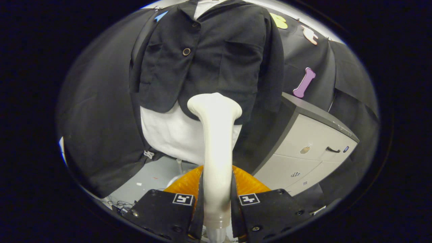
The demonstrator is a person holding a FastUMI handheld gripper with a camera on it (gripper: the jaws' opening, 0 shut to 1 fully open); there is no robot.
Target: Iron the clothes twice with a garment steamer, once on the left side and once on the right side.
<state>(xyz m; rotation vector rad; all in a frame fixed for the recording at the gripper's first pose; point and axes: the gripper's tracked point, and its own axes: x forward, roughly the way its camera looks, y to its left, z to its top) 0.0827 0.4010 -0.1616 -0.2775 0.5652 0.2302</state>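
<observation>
Nearest, the claw (216, 202) is clenched on the garment steamer (216, 141), both fingers pressing its pale handle from left and right. The steamer runs forward from between the fingers, its flared head at the lower hem of the black jacket (206, 57). A white shirt (168, 131) hangs beneath the jacket. Far right stands a grey cabinet (314, 141).

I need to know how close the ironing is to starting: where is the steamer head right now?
In the gripper view, the steamer is clamped in the hand-held gripper, its head just ahead at the black jacket's lower hem.
</observation>
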